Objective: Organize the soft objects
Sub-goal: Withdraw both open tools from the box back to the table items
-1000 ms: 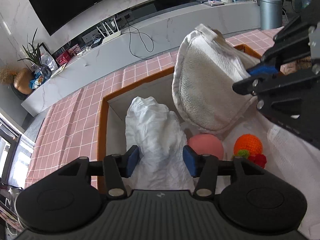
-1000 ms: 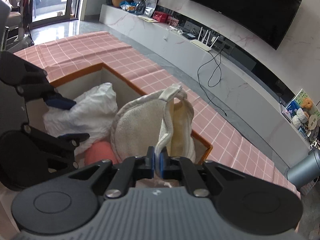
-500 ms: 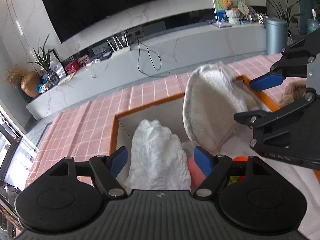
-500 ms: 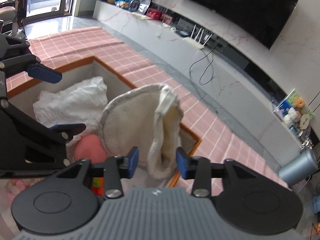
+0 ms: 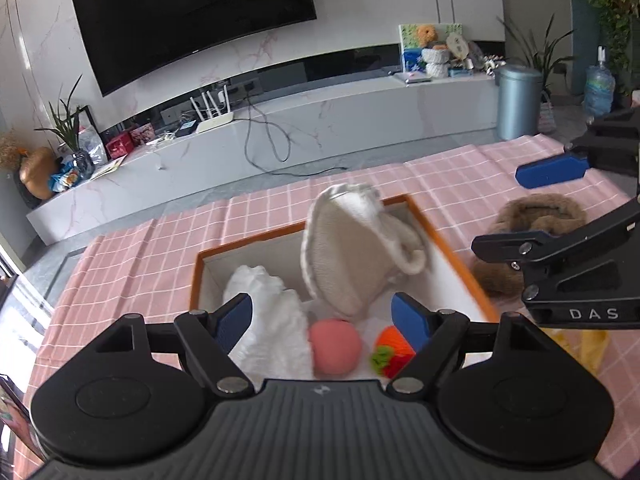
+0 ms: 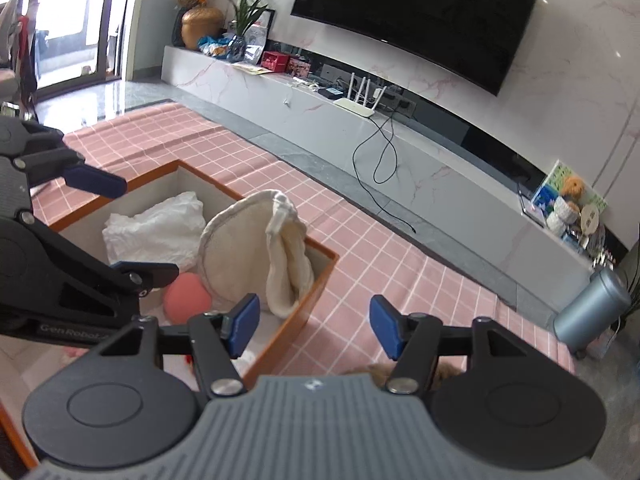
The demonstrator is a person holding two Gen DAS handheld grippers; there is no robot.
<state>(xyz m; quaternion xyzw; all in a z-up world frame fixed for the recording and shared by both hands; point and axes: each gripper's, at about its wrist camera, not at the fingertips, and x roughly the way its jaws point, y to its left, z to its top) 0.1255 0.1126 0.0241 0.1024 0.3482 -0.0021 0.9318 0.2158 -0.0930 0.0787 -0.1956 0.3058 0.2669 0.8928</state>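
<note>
An orange-rimmed box (image 5: 452, 248) (image 6: 316, 284) stands on the pink checked cloth. Inside it lie a crumpled white cloth (image 5: 268, 308) (image 6: 156, 224), a cream fleece slipper (image 5: 352, 248) (image 6: 248, 252) leaning upright against the far wall, a pink ball (image 5: 334, 346) (image 6: 186, 298) and an orange knitted toy (image 5: 390, 346). A brown furry slipper (image 5: 528, 236) lies on the cloth right of the box. My left gripper (image 5: 326, 320) is open and empty above the box's near side. My right gripper (image 6: 314, 326) is open and empty over the box's right rim.
A pink checked cloth (image 5: 132, 252) (image 6: 400, 264) covers the table. A yellow item (image 5: 592, 348) lies by the right gripper body. Beyond the table's far edge are a white TV bench (image 5: 320, 124) and a grey bin (image 5: 518, 100) (image 6: 592, 308).
My right gripper opened and let go of the cream slipper, which now rests in the box. Both grippers have pulled back and up from the box; the left one opened wider.
</note>
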